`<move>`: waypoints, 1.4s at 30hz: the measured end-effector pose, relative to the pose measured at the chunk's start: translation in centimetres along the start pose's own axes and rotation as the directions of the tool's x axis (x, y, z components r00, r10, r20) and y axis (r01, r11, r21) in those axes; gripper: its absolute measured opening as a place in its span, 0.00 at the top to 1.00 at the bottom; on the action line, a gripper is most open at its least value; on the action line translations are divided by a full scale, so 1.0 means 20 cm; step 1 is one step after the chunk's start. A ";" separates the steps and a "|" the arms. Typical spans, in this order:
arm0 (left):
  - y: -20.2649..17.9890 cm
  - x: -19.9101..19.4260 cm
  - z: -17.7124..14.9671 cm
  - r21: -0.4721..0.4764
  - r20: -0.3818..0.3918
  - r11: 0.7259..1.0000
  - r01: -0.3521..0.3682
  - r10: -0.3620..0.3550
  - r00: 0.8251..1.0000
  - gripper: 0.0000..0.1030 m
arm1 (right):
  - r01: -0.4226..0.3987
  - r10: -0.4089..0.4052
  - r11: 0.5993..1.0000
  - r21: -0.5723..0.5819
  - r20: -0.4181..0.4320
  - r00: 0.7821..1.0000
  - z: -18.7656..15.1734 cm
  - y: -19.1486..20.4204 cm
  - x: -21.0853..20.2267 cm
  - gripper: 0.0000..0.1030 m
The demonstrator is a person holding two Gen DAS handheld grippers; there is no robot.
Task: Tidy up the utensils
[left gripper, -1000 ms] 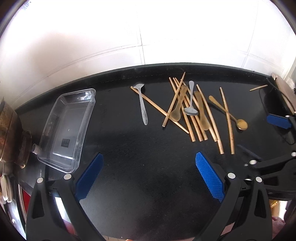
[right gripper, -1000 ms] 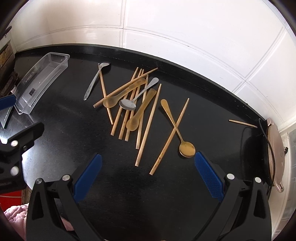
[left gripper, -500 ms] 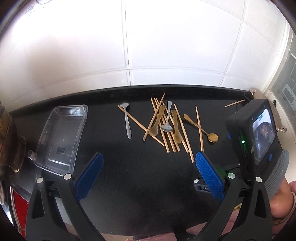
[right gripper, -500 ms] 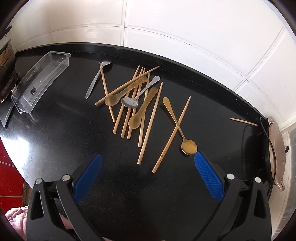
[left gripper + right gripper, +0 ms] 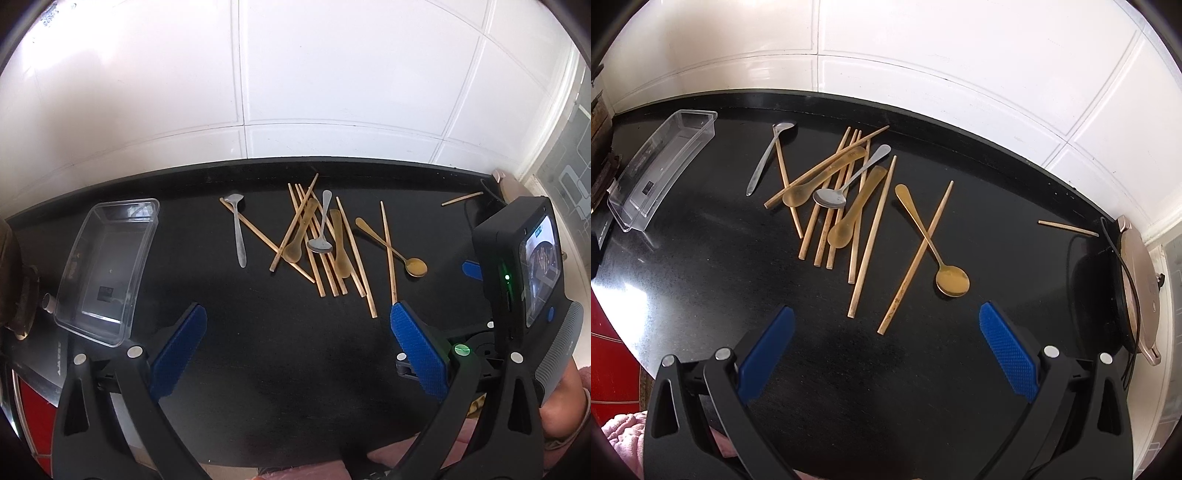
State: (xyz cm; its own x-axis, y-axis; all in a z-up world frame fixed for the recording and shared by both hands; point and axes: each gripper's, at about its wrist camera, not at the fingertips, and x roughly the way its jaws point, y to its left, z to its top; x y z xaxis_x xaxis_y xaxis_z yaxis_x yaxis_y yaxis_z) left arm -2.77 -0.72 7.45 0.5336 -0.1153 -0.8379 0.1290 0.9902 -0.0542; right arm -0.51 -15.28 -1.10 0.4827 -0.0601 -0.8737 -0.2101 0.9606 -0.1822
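White glossy wall tiles (image 5: 332,92) ran along the back of a black worktop (image 5: 277,350), and pretty much everything sat on that dark surface. Toward the worktop's left edge was a clear rectangular plastic tray (image 5: 107,258), nothing visible in it apart from a small dark label. Around the middle, closer to the back edge, lay a messy pile of light wooden chopsticks (image 5: 860,221), crossing over each other, with two translucent amber spoons (image 5: 816,181) mixed in and a small silver metal spoon (image 5: 846,184) resting on top of the heap. A second grey metal spoon (image 5: 768,155) lay just left of the pile, touching one chopstick near its bowl. Right of the pile, a gold long-handled spoon (image 5: 934,240) crossed over a single chopstick, and one more lone chopstick (image 5: 1067,228) lay well apart near the right edge, beside a round pinkish-metal appliance (image 5: 1137,284) with a black cord. The left gripper (image 5: 295,343) hovered over the front of the worktop, blue pads spread wide and holding nothing. The right gripper (image 5: 886,347) was the same deal, jaws wide apart and empty, near the front ends of the chopsticks.
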 end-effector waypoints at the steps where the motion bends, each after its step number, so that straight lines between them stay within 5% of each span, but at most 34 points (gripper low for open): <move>1: -0.01 0.01 0.00 0.002 -0.002 1.000 0.004 -0.004 1.000 0.06 | 0.002 -0.002 1.000 0.004 -0.002 1.000 0.00 -0.01 0.00 0.06; 15: -0.14 0.12 0.05 0.067 -0.031 0.996 0.055 -0.053 0.998 0.06 | 0.048 -0.045 0.993 0.112 -0.028 0.999 -0.09 -0.20 0.00 0.06; 24: -0.07 0.23 0.07 0.029 -0.070 0.998 0.052 -0.050 0.996 0.06 | 0.038 -0.034 0.984 0.175 -0.027 0.999 -0.08 -0.32 0.03 0.06; 38: 0.48 0.80 0.16 -0.033 -0.157 0.987 -0.160 0.153 0.976 0.06 | 0.084 -0.074 0.990 0.115 -0.089 0.993 0.00 -0.46 0.38 0.06; 42: 0.55 0.96 0.21 -0.060 -0.197 0.980 -0.190 0.175 0.965 0.06 | 0.002 0.003 0.998 0.070 -0.075 0.997 0.10 -0.42 0.51 0.06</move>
State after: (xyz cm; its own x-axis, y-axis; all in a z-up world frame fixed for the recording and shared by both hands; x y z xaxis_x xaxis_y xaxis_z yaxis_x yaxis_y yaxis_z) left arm 12.44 7.53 -6.95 0.3731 0.0777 -0.9245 -0.0256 0.9970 0.0735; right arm 7.97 -23.48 -7.62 0.4167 -0.0774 -0.9058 -0.1495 0.9770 -0.1522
